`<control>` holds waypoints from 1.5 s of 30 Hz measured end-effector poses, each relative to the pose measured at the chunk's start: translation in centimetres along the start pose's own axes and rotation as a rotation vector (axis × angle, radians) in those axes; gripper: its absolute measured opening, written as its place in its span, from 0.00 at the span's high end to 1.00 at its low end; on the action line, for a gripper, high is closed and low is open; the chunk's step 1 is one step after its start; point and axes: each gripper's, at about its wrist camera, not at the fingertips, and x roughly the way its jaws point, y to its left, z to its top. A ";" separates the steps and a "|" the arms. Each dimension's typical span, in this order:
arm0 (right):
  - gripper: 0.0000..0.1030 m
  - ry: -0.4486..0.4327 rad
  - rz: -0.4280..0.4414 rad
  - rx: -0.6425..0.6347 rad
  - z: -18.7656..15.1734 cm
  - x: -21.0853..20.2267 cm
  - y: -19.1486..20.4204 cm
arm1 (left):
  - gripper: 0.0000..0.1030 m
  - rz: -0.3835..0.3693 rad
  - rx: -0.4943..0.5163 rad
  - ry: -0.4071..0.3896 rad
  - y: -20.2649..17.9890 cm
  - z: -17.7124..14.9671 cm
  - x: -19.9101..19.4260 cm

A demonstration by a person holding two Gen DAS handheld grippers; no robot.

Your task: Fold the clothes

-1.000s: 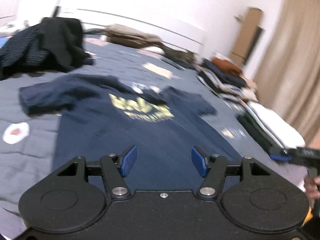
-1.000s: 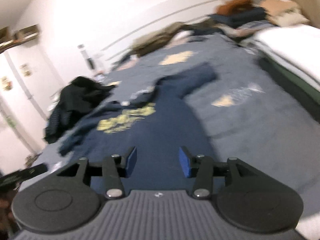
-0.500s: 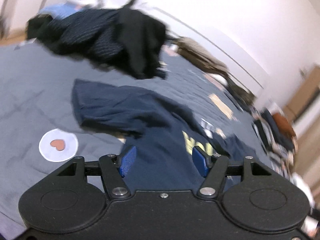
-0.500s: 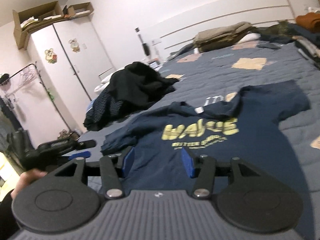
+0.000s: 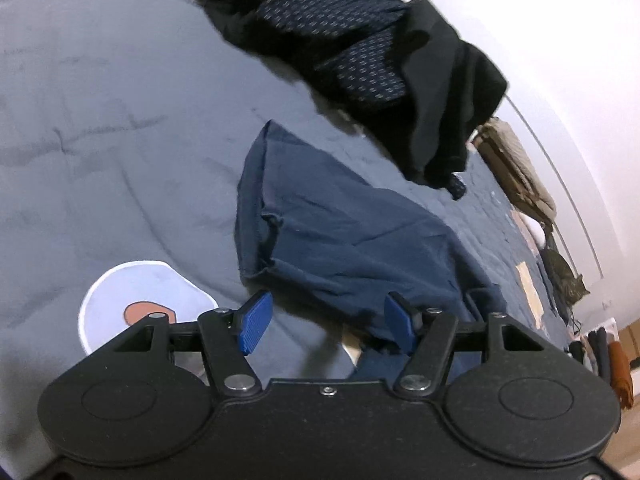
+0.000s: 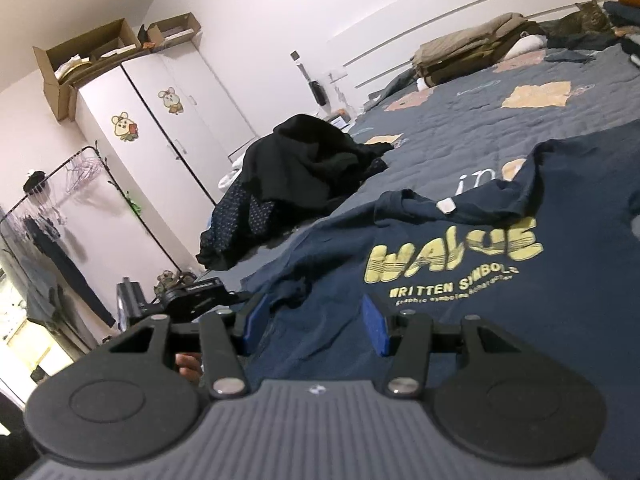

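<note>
Left wrist view: the left gripper (image 5: 326,322) fills the bottom of the frame, jaws wide apart and holding nothing. Just above them, at centre, lies a rumpled sleeve of the navy shirt (image 5: 340,236) on the grey quilt (image 5: 100,140); the rest of the shirt is hidden behind the gripper body. A white patch (image 5: 120,300) at lower left is partly covered by the gripper. A dark pile (image 5: 380,52) sits at the top.

Right wrist view: the right gripper (image 6: 316,324) is likewise spread open and empty. The shirt spreads across centre and right, its yellow print (image 6: 452,254) showing, its right side cut off. At lower left the other gripper (image 6: 192,298) is largely hidden. A wardrobe (image 6: 160,128) stands upper left.
</note>
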 end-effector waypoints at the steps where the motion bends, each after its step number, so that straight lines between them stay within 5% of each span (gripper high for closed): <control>1: 0.50 0.006 0.004 0.000 -0.1 0.4 0.0 | 0.40 -0.003 -0.012 0.005 0.2 0.1 0.4; 8: 0.50 0.032 -0.009 0.006 -0.7 1.3 -0.5 | 0.43 -0.032 -0.062 -0.017 0.4 1.2 1.8; 10: 0.50 0.038 -0.013 0.013 -0.8 1.4 -0.8 | 0.69 -0.020 -0.020 -0.037 0.1 1.3 1.9; 13: 0.50 0.051 -0.020 0.022 -1.1 1.6 -1.1 | 0.92 -0.004 0.040 -0.074 -0.3 1.6 1.8; 15: 0.50 0.061 -0.025 0.025 -1.2 1.8 -1.2 | 0.93 0.002 0.128 -0.129 -1.2 1.7 1.1; 18: 0.50 0.074 -0.019 0.028 -1.3 2.1 -1.4 | 0.94 -0.005 0.392 -0.226 -4.4 0.7 -0.1; 22: 0.50 0.074 -0.026 0.031 -1.4 1.9 -1.5 | 0.94 -0.131 0.760 -0.234 -9.5 -4.2 -0.9; 26: 0.50 0.070 -0.032 0.041 -1.2 1.7 -2.0 | 0.94 -0.235 1.134 -0.154 -12.9 -10.9 -1.1; 36: 0.50 0.040 -0.076 0.082 -0.5 0.9 -4.3 | 0.84 -0.307 1.518 0.094 -12.8 -16.9 -1.2; 38: 0.50 0.028 -0.079 0.084 -0.2 0.7 -4.6 | 0.75 -0.352 1.529 0.131 -12.7 -16.7 -2.1; 40: 0.50 0.019 -0.072 0.084 0.1 0.5 -4.8 | 0.54 -0.415 1.499 0.157 -12.6 -15.8 -3.4; 45: 0.48 0.014 -0.062 0.086 1.3 1.3 -4.9 | 0.52 -0.519 1.386 0.189 -13.0 -13.1 -5.3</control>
